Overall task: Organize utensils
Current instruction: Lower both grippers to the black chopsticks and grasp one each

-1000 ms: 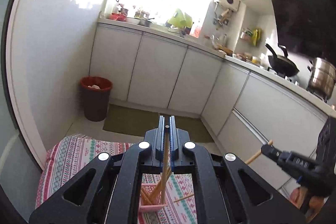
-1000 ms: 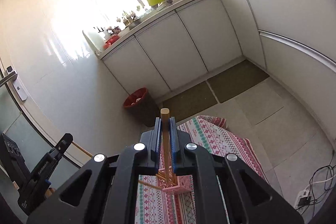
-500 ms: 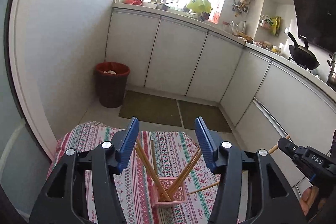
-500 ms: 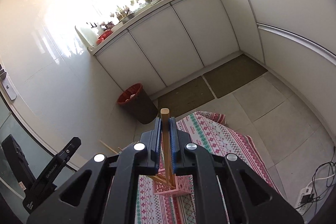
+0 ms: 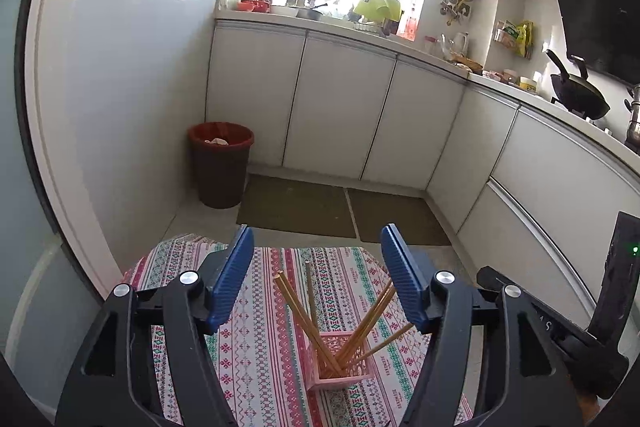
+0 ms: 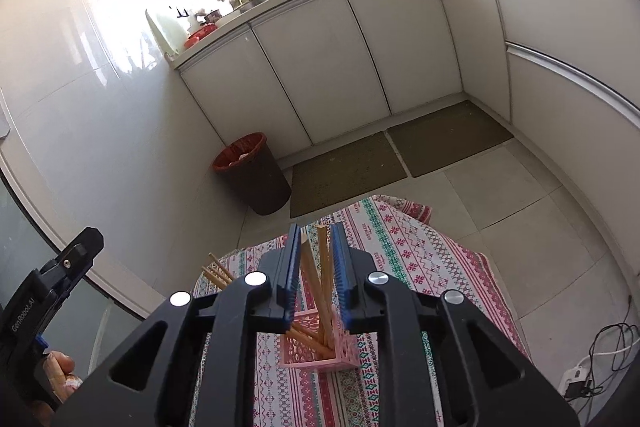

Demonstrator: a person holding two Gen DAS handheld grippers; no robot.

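Observation:
A pink lattice holder [image 5: 343,367] stands on a patterned tablecloth [image 5: 264,315] and holds several wooden chopsticks [image 5: 304,315] that lean apart. My left gripper [image 5: 318,255] is wide open and empty above the holder. In the right wrist view the holder [image 6: 320,349] is just below my right gripper [image 6: 316,239]. Its jaws are slightly apart, with chopsticks [image 6: 324,279] standing loose between them, their lower ends in the holder. The right gripper body shows at the right edge of the left wrist view [image 5: 560,331]. The left one shows in the right wrist view [image 6: 44,303].
A red-rimmed brown bin [image 5: 221,169] stands by the wall beyond the table. White cabinets [image 5: 340,107] and a cluttered counter run along the back and right. Two floor mats [image 5: 296,205] lie in front. Cables and a power strip [image 6: 588,371] lie on the floor at right.
My left gripper opened and let its chopstick go into the holder. My right gripper lowered its chopstick into the holder and its jaws have parted, releasing it.

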